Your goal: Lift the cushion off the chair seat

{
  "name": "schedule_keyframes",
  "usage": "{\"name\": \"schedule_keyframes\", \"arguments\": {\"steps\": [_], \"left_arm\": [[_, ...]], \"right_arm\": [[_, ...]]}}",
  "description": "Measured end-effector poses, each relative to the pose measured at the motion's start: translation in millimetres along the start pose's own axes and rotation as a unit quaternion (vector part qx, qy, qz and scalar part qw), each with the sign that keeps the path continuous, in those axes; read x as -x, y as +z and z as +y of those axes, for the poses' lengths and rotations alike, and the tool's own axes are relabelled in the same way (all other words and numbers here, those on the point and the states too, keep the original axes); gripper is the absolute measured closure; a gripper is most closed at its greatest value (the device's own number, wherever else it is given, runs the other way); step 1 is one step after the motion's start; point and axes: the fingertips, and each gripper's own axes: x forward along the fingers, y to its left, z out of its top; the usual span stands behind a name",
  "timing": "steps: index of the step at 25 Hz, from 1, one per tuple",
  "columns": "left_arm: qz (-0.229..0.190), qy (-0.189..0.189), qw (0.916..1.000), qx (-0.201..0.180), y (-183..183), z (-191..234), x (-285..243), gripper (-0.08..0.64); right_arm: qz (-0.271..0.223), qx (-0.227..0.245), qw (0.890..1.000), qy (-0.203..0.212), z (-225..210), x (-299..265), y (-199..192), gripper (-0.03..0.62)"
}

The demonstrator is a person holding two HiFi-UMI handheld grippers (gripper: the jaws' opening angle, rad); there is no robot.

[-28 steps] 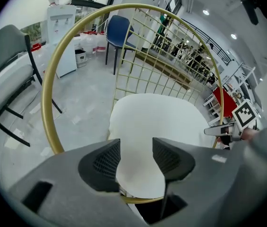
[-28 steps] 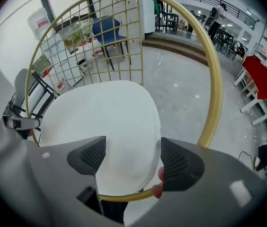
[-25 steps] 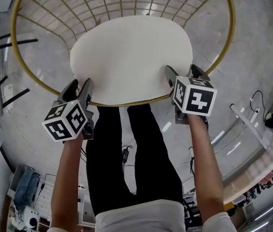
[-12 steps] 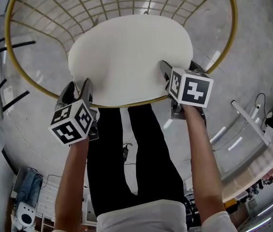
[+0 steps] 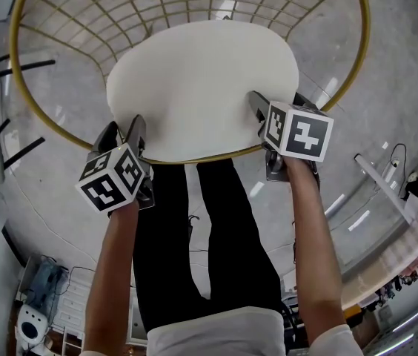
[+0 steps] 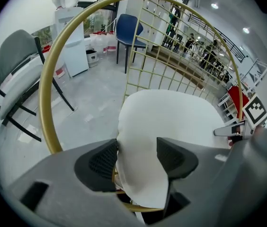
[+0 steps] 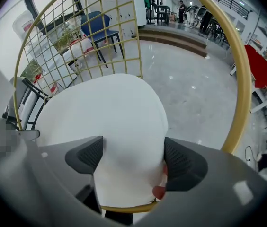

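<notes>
**Item: cushion (image 5: 201, 87).** White, round and plump. It lies flat on the seat of the chair (image 7: 240, 79), a gold wire-grid shell with a round hoop. Its near edge overhangs the front of the hoop, toward the person.

**Item: left gripper (image 6: 136, 157).** Pointed steeply down at the near-left edge of the cushion.
- Its jaws are spread wide and have just been opening further.
- The cushion's edge sits between the two pads.
- One pad is at the rim and the other is over the top face.
- No pinch in the fabric is evident.

**Item: right gripper (image 7: 133, 157).** Pointed steeply down at the near-right edge.
- Its jaws stand wide and have just been closing slightly.
- The cushion fills the gap from pad to pad.
- The pads lie against the fabric, but the fabric is not visibly squeezed.

**Surroundings.** Grey polished floor (image 5: 387, 87); the person's legs (image 5: 224, 228) stand just behind the chair's front rim.

**Task status: early.**
- Done: both grippers are placed astride the near edge, one on each side.
- Left: both jaws must clamp firmly on the cushion, which must then be raised clear of the seat. Judging from how flat it lies, no lift has begun.
</notes>
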Motion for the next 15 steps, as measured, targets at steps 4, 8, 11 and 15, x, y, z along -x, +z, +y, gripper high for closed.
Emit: {"name": "schedule_keyframes", "arguments": {"steps": [4, 8, 11, 15], "left_arm": [[-0.009, 0.008, 0.9996, 0.024, 4, 8, 1, 0.299], [-0.017, 0.013, 0.9993, 0.032, 7, 3, 1, 0.315], [-0.023, 0.014, 0.9992, 0.031, 13, 6, 3, 0.347], [-0.028, 0.020, 0.9990, 0.029, 12, 11, 10, 0.434]], "right_arm": [[-0.003, 0.013, 1.000, -0.004, 9, 2, -2, 0.230], [-0.006, 0.026, 1.000, -0.012, 7, 5, -12, 0.281], [-0.014, 0.029, 0.999, -0.009, 7, 7, -15, 0.321], [-0.015, 0.020, 1.000, -0.003, 3, 13, -17, 0.376]]}}
